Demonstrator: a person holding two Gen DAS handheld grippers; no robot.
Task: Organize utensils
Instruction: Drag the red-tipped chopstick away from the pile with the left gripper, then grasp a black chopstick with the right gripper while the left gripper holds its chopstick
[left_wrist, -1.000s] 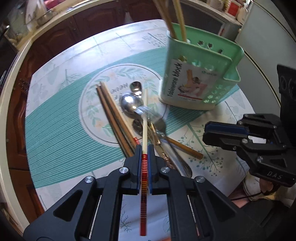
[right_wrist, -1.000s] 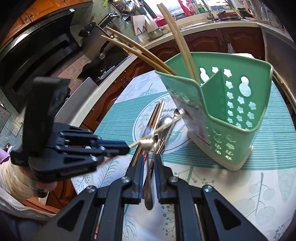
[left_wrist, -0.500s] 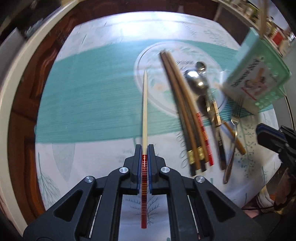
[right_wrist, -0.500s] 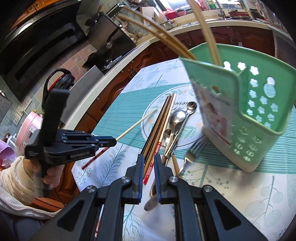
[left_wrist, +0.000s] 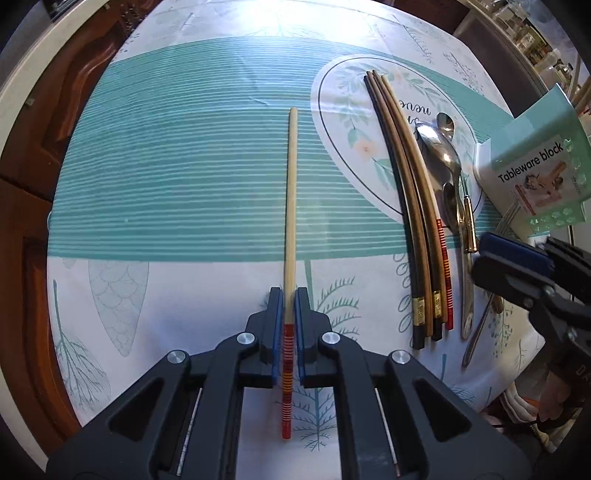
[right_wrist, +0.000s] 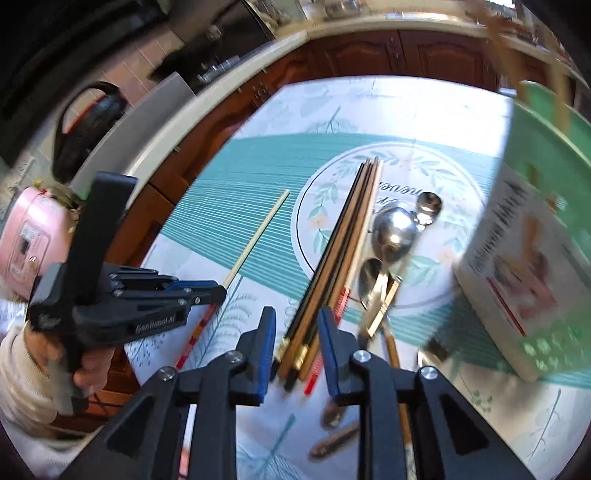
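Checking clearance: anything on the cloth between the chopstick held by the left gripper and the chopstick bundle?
Nothing: between the held chopstick and the chopstick bundle only bare tablecloth shows, clearest in the left wrist view.

I see glossy metal spoons (left_wrist: 441, 155), matt wooden chopsticks (left_wrist: 410, 192), a smooth plastic holder (left_wrist: 535, 177), and a printed tablecloth (left_wrist: 166, 166).

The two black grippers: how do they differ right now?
The left gripper is shut on a pale chopstick with a red-striped end; the right gripper is open and holds nothing. The left one sits apart from the pile; the right one hovers over the ends of the bundled chopsticks. Both are black with blue pads.
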